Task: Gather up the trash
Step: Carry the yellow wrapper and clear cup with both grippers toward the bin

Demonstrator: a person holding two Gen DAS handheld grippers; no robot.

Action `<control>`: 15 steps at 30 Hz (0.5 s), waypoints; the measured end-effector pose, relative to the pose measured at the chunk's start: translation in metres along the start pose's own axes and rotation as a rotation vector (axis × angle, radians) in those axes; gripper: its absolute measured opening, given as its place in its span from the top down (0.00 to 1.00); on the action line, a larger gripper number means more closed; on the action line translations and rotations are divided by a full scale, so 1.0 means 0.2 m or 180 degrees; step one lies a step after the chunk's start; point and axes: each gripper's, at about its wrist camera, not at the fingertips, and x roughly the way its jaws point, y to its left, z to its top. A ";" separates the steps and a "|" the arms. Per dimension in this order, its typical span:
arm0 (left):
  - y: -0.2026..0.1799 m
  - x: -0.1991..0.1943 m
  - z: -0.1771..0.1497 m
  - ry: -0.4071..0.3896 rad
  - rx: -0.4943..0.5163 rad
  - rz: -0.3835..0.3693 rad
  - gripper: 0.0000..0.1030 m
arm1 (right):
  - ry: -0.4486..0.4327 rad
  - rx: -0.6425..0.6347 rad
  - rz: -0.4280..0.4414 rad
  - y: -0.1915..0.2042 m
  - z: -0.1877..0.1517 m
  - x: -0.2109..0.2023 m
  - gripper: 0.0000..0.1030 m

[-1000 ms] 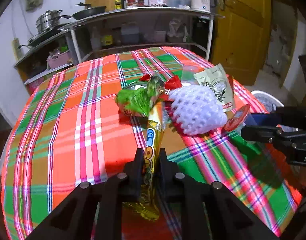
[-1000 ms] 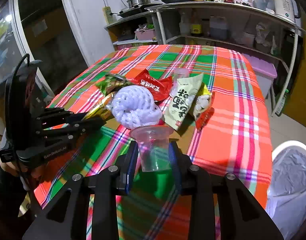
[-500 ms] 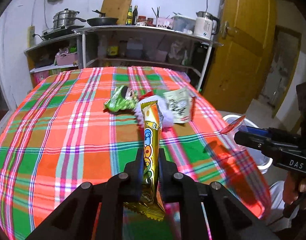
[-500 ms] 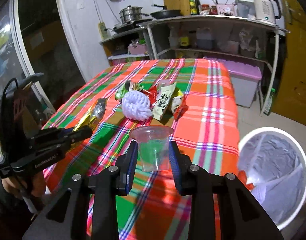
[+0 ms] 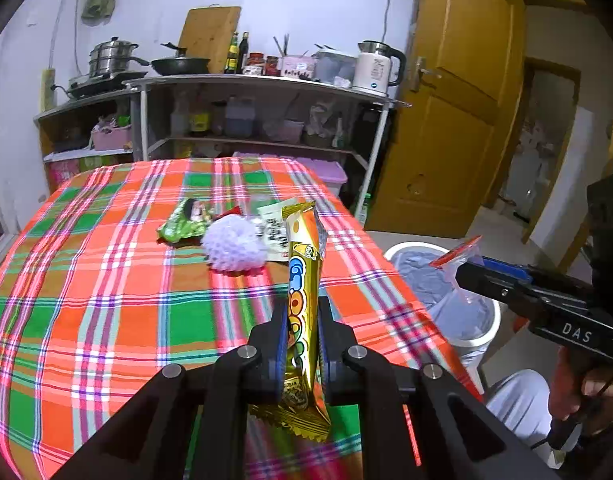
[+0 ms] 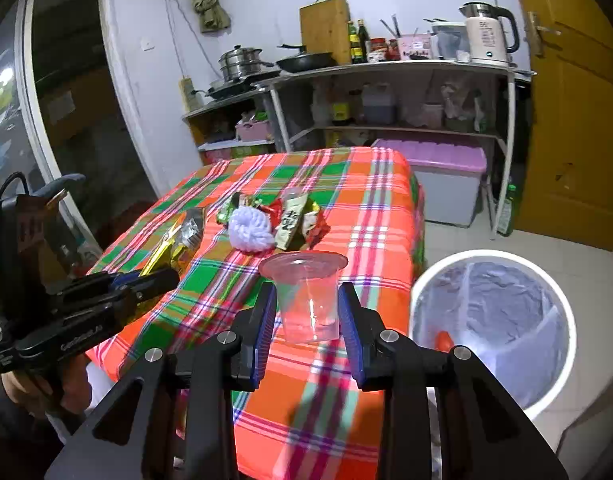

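My left gripper (image 5: pixel 302 320) is shut on a long gold snack wrapper (image 5: pixel 302 280) and holds it upright above the plaid table (image 5: pixel 106 320). My right gripper (image 6: pixel 306 308) is shut on a clear plastic cup (image 6: pixel 306 300), held near the table's edge beside the white trash bin (image 6: pixel 494 320). The bin (image 5: pixel 446 280) has a grey liner and a red scrap inside. The cup (image 5: pixel 458 256) also shows in the left wrist view. On the table lie a white foam net (image 5: pixel 234 248), a green wrapper (image 5: pixel 184 224) and a white packet (image 5: pixel 274 228).
A metal shelf rack (image 5: pixel 246 88) with pots, a pan, bottles and a kettle (image 5: pixel 376 68) stands behind the table. A purple-lidded box (image 6: pixel 442 184) sits under it. A yellow door (image 5: pixel 458 120) is on the right.
Both grippers have pulled back and up from the trash pile with their items. The right gripper has moved toward the bin, which now shows fully.
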 end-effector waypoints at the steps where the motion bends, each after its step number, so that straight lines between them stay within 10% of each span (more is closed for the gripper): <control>1: -0.02 0.00 0.00 -0.0005 0.0012 -0.0018 0.88 | -0.0015 0.0012 -0.0013 -0.01 0.00 -0.01 0.68; 15: -0.26 0.06 0.05 0.0029 0.0198 -0.0274 0.88 | -0.0139 0.0238 -0.0263 -0.23 -0.06 -0.16 0.68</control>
